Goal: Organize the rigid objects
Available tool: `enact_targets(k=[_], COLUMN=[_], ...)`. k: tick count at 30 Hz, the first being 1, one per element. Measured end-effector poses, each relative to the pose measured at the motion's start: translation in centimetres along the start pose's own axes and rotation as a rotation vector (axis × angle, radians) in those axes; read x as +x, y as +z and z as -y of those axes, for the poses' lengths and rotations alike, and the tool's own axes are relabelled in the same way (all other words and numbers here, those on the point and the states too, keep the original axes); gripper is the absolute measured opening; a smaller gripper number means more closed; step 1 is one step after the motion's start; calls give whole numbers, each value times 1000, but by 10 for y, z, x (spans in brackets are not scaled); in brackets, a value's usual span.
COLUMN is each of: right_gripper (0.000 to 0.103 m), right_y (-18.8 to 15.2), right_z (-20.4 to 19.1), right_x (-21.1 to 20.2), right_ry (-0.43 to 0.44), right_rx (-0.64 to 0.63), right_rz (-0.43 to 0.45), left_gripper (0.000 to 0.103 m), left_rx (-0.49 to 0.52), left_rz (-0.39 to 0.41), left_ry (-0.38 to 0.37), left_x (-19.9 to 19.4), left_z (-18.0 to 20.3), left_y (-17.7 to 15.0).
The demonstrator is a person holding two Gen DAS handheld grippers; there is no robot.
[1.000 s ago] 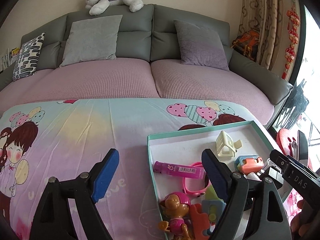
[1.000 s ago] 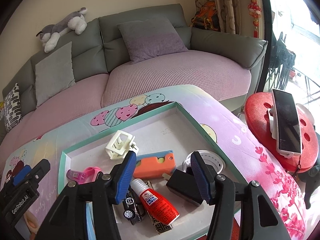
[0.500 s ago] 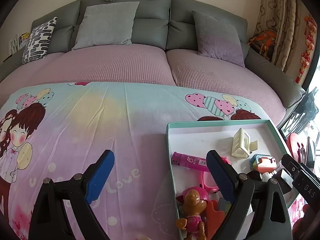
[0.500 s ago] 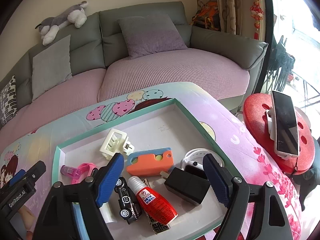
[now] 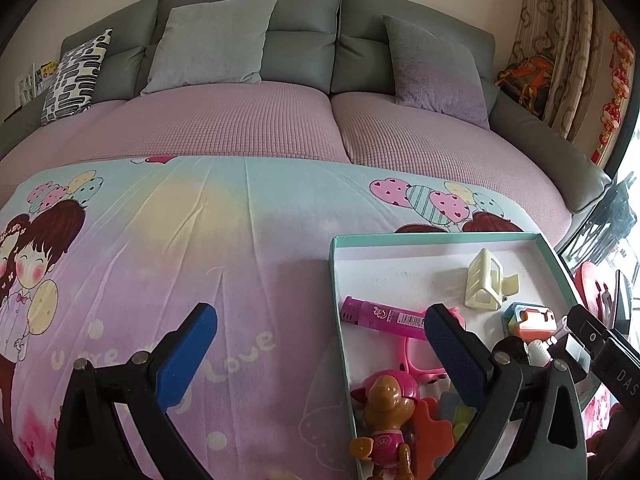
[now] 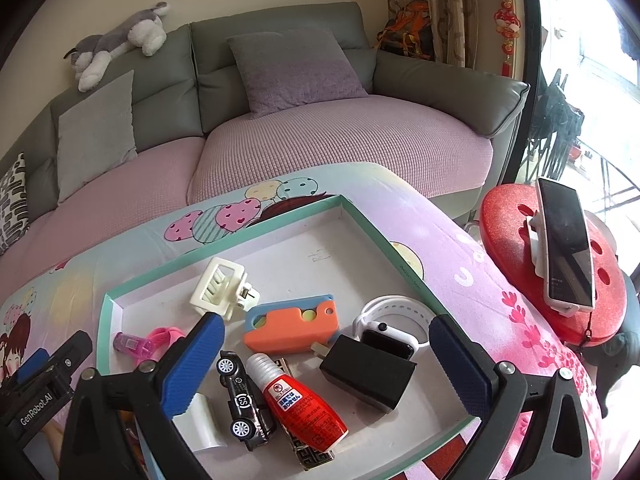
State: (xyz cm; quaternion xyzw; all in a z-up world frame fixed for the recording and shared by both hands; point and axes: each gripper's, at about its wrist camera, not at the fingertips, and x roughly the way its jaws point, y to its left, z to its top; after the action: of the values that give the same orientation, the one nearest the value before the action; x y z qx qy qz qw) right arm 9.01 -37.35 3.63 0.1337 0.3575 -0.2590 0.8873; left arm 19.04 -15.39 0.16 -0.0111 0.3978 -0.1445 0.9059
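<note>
A teal-rimmed white tray (image 6: 362, 224) (image 5: 436, 237) on the printed cloth holds the objects. In it lie a cream hair claw (image 6: 219, 286) (image 5: 486, 279), an orange and blue block (image 6: 294, 322), a black charger (image 6: 370, 372), a white smartwatch (image 6: 394, 326), a red bottle (image 6: 300, 402), a black toy car (image 6: 239, 396), a pink tube (image 5: 384, 315) and a brown puppy figure (image 5: 386, 404). My right gripper (image 6: 326, 356) hangs over the tray, its jaws opening wide with nothing gripped. My left gripper (image 5: 320, 350) straddles the tray's left rim, its jaws opening too, holding nothing.
A grey sofa (image 5: 304, 52) with a pink cover (image 5: 240, 124), cushions and a plush dog (image 6: 116, 42) stands behind the table. To the right a red stool (image 6: 516, 240) carries a phone on a stand (image 6: 566, 244). Bare cloth (image 5: 160, 240) spreads left of the tray.
Both grippers' jaws have spread wider. The left view has tilted down slightly, showing more of the cloth and less wall. The tray's objects have not moved.
</note>
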Motion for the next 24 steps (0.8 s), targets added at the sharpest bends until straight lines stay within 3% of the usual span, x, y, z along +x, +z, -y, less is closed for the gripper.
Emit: enact_targets(k=[13, 24], right_gripper=[103, 103], right_y=[-2, -19], right_z=[-7, -29], right_x=[-2, -40], right_ry=[19, 30], right_rx=[-14, -106], right_rz=[-6, 15], left_gripper=[103, 103], left_rx=[-2, -2], left_rz=[-7, 12], left_ry=[-25, -44], left_x=[-4, -53], left_z=[-2, -24], left_y=[-2, -21])
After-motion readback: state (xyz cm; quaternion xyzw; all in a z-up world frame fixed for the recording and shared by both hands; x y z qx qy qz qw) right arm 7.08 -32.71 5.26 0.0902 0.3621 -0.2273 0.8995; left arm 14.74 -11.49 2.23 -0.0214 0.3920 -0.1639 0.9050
